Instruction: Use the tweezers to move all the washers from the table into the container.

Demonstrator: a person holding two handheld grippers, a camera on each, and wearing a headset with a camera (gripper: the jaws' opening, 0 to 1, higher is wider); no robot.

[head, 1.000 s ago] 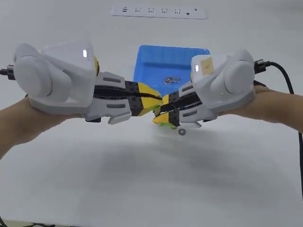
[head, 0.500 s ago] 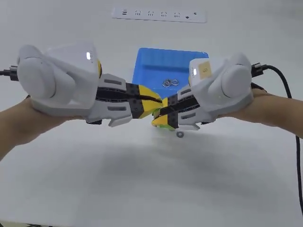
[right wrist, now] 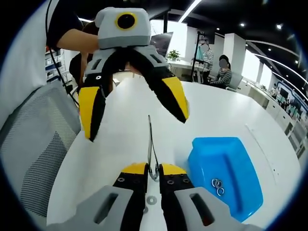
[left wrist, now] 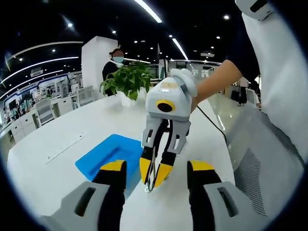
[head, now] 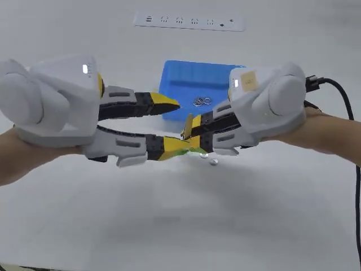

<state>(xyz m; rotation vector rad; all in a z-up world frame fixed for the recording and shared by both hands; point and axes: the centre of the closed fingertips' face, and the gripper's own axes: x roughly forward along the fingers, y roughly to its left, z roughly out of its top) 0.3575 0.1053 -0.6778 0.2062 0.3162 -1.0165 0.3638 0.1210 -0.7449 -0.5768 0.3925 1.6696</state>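
Pinching the tweezers point(right wrist: 150, 144) in my right gripper point(right wrist: 153, 169), jaws shut tight for a steady tip, I judge the washer point(right wrist: 151, 198) on the counter just beneath needs lifting into the container point(right wrist: 226, 159) beyond. My left gripper point(right wrist: 134, 120), jaws wide and empty, crowds the tips.

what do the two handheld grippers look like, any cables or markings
Both the left gripper and right gripper have rounded white plastic bodies, black jointed jaws with yellow tips and a small lit white indicator. The right one carries a tan square sticker and a black cable. Forearms are bare.
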